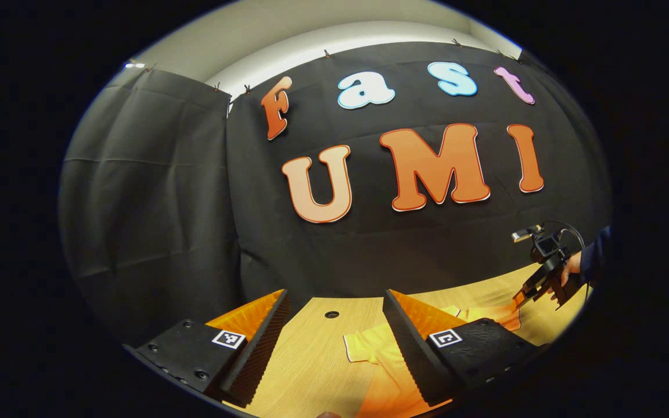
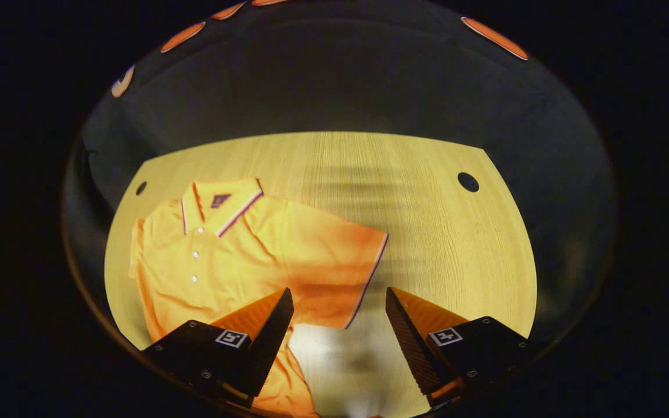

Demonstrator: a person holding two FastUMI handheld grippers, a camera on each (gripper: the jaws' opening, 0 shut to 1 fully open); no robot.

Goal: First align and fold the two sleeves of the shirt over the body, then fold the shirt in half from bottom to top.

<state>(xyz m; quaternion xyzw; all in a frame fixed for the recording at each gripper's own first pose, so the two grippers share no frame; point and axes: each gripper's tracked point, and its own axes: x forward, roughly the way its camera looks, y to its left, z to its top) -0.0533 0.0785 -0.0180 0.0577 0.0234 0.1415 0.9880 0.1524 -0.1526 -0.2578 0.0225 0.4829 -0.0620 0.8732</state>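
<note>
Both grippers stand with their jaws spread wide and nothing between the fingers. Seen in the right gripper view, the right gripper hangs above the wooden table and looks down on the orange polo shirt, which lies flat on the table, front side up with its buttons showing. The shirt's collar points toward the far edge of the table, and one short sleeve is spread out sideways from the body, its trimmed hem lying between the two fingers of this gripper and below them. The other sleeve lies on the opposite side of the shirt, near the table's edge. Two round holes in the tabletop sit beyond the shirt, one just past the shoulder and one well apart from the shirt toward the other corner. In the left gripper view, the left gripper is held low over the table, with part of the shirt lying just beside its finger. Farther off past the shirt, the right gripper is seen in a person's hand, its tips down close at the shirt's far sleeve; whether they touch the cloth cannot be told.
</note>
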